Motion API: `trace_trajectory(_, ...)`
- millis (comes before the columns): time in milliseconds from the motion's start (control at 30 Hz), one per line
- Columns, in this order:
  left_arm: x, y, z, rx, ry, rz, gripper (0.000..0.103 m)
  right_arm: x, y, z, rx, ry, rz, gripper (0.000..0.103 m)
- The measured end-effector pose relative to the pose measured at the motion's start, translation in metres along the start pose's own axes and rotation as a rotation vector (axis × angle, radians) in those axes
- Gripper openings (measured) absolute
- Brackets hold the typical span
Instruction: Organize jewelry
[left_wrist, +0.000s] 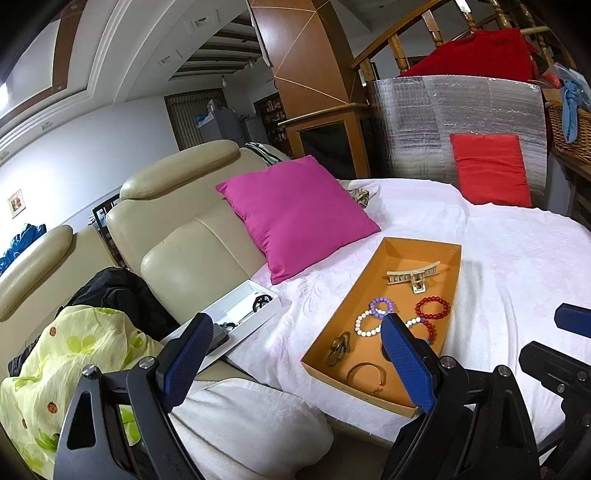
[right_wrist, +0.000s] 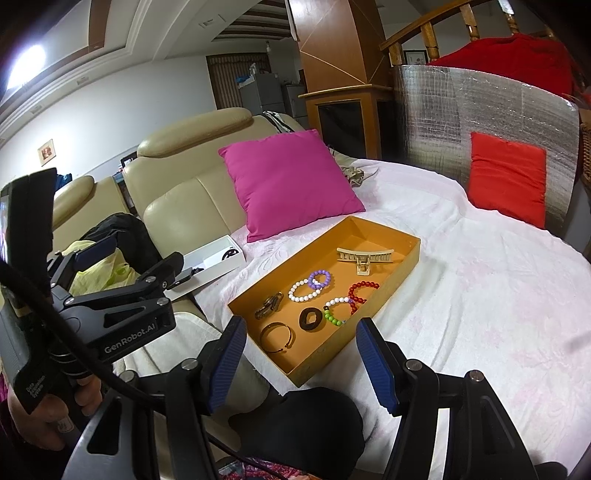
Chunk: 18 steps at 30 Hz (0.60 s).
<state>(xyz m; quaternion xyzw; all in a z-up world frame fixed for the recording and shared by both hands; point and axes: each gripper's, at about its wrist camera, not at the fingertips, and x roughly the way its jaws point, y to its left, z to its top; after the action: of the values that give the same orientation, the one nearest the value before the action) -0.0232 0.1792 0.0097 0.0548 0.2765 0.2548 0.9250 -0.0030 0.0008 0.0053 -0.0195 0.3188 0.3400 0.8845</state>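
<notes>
Both the left tool (left_wrist: 299, 354) and right tool (right_wrist: 301, 360) gape wide and empty before the orange tray (right_wrist: 402, 267) on the bed (right_wrist: 480, 295), holding one hair claw (right_wrist: 364, 258), five bead bracelets, one bangle (right_wrist: 276, 336).

Both wrist views above, sharing orange tray (left_wrist: 384, 258) (right_wrist: 369, 229)

My two tools hang wide-jawed above the near end of the orange tray (right_wrist: 402, 258), with open air between them and it. Bare white bedspread (right_wrist: 480, 314) lies free to the tray's right. On the left the pink cushion (right_wrist: 288, 181) stands near the tray's far corner, and the white box (right_wrist: 218, 264) sits by the sofa back (right_wrist: 184, 214). Inside the tray, the far-left corner is bare.
</notes>
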Motion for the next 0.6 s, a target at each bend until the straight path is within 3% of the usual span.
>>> trace_trajectory(600, 0.018, 0.006, -0.002, 0.002, 0.023, -0.001, 0.092, 0.011, 0.004, 0.006, -0.003, 0.007, -0.006, 0.066)
